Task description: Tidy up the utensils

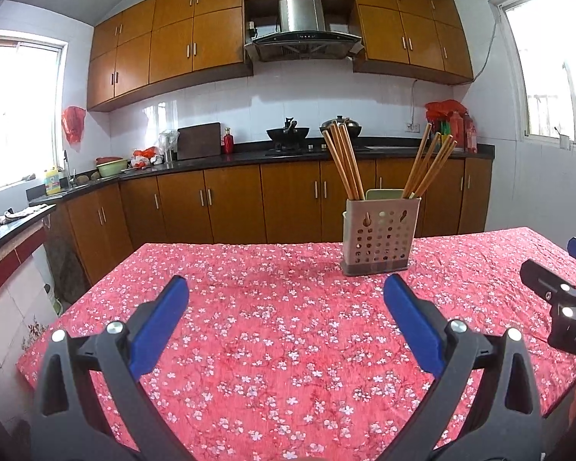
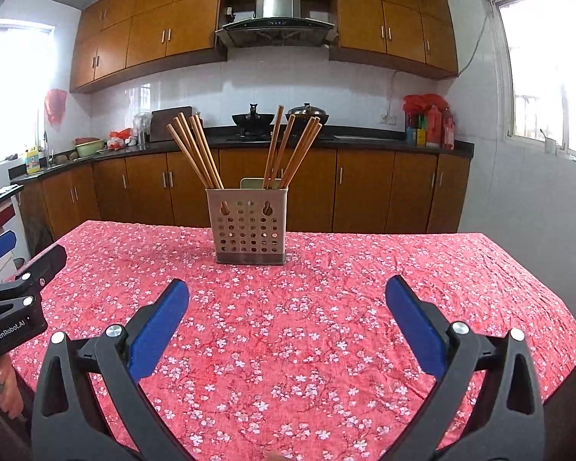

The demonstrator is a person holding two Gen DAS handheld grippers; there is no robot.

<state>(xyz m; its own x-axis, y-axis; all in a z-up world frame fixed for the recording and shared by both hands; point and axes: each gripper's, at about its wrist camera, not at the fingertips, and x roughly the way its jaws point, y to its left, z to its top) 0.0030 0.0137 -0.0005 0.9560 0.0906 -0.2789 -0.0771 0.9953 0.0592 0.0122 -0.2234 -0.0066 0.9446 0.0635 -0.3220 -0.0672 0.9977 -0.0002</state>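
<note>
Perforated utensil holder (image 2: 247, 224) stands upright on the floral red tablecloth (image 2: 288, 345) toward the table's far edge, holding two bunches of wooden chopsticks, long axes near vertical: left bunch (image 2: 195, 151) leans top-left, right bunch (image 2: 291, 150) fans top-right. Right wrist view has the holder about centred w/ the left gripper body at its left edge; left wrist view puts the holder (image 1: 380, 236) right of centre, right gripper body at the right edge. Left gripper (image 1: 286, 324) and right gripper (image 2: 286, 324) both hover low over the cloth, aimed roughly level toward the holder, blue pads spread wide, nothing between them.
</note>
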